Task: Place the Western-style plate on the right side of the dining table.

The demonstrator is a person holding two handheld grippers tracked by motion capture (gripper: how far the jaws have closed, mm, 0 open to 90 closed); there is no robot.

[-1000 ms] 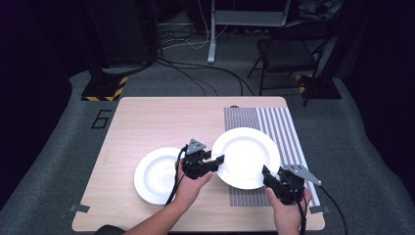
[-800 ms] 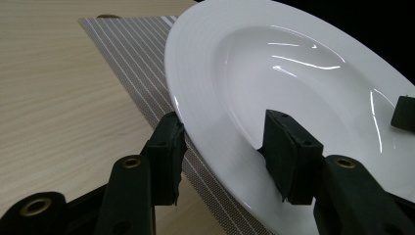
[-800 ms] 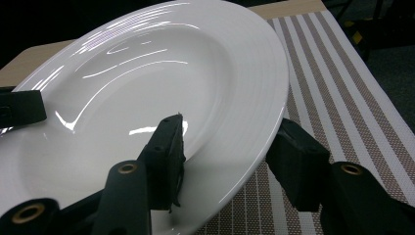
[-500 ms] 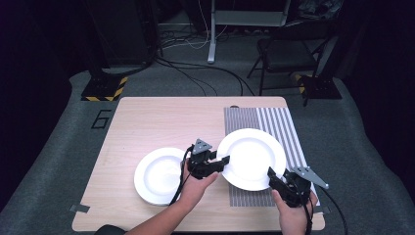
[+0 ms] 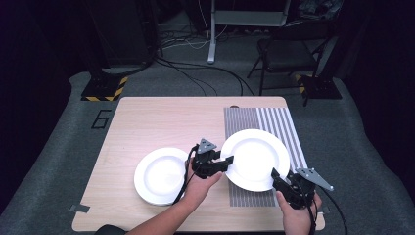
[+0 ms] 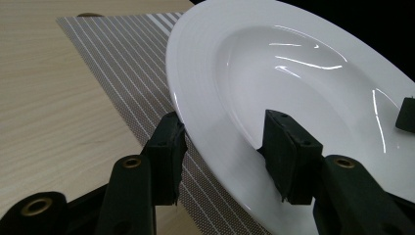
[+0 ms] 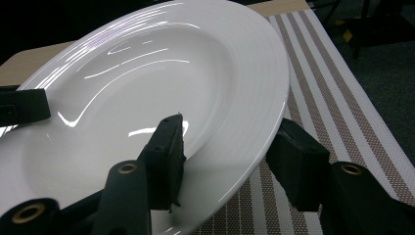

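A large white plate (image 5: 255,156) hangs tilted over the striped placemat (image 5: 283,121), held from both sides. My left gripper (image 5: 226,161) is shut on its left rim; in the left gripper view one jaw sits under the rim and the other presses inside the plate (image 6: 293,63). My right gripper (image 5: 275,176) is shut on the near right rim, with one jaw on the plate's (image 7: 147,73) inner face and the other beneath the edge. A second, smaller white plate (image 5: 160,175) lies flat on the wooden table (image 5: 161,120), left of my left hand.
The placemat (image 7: 333,88) covers the table's right part and runs to its far edge. Beyond the table stand a chair (image 5: 288,54), a metal stand and cables on the dark floor. A "6" marks the floor at the left.
Both grippers have carried the large plate a little to the right, farther over the placemat. The smaller plate has stayed where it was.
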